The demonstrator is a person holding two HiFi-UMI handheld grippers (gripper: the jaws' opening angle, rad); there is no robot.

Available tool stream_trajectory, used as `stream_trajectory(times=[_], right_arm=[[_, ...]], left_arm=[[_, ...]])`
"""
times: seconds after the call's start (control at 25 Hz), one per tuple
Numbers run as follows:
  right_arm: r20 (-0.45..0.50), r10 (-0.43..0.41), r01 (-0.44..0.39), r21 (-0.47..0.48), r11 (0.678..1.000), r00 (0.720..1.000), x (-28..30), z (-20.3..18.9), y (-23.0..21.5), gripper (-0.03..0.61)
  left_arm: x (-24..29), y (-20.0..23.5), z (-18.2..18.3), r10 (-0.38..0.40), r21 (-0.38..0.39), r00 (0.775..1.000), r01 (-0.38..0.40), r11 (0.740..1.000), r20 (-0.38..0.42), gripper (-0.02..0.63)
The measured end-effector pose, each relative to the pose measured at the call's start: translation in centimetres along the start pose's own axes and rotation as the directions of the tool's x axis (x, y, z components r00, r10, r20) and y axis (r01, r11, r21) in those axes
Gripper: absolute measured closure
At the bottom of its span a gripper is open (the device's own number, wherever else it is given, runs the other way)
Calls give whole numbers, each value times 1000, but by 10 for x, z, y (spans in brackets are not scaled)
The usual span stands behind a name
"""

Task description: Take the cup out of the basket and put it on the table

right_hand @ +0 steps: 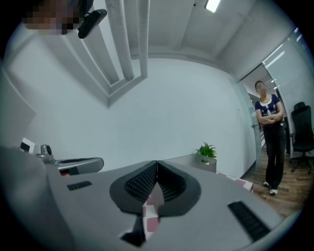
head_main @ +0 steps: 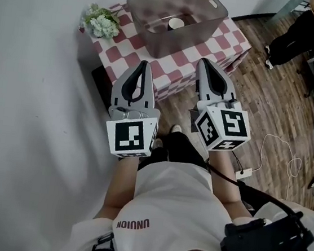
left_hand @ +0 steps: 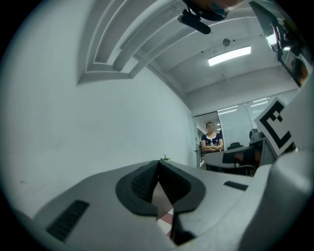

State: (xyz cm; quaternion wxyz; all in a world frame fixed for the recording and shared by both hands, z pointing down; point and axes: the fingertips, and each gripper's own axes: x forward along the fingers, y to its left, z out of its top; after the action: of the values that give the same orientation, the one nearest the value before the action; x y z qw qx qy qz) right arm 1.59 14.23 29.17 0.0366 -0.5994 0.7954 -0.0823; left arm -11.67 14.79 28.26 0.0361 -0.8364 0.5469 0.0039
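The small white cup [head_main: 176, 22] sits inside the translucent grey plastic basket [head_main: 181, 44] on the red-and-white checked table [head_main: 227, 38], while the left gripper [head_main: 144, 65] and the right gripper [head_main: 205, 62] hover side by side short of the basket, each with its fingers pressed together on nothing.

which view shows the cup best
The head view: it looks steeply down into the basket on the table, so the cup shows on the basket's floor. The left gripper view shows no cup at all. The right gripper view catches only the basket's outer wall, with the cup hidden behind it.
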Motion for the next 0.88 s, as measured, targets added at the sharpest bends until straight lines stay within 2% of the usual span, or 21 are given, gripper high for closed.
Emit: stream_trajectory(times=[0.12, 0.32, 0.88], right_arm=[[1, 0, 0, -7, 1000, 1000, 11, 0, -3, 561], [9, 3, -3, -14, 1000, 1000, 39, 4, -20, 561], [-10, 82, -82, 21, 996, 997, 151, 18, -88, 561]], left_arm=[[11, 4, -5, -3, 2, 1000, 4, 1000, -17, 600], [39, 10, -5, 9, 3, 1000, -9, 1000, -1, 600], [168, 22, 5, 52, 15, 998, -53, 998, 28, 600]])
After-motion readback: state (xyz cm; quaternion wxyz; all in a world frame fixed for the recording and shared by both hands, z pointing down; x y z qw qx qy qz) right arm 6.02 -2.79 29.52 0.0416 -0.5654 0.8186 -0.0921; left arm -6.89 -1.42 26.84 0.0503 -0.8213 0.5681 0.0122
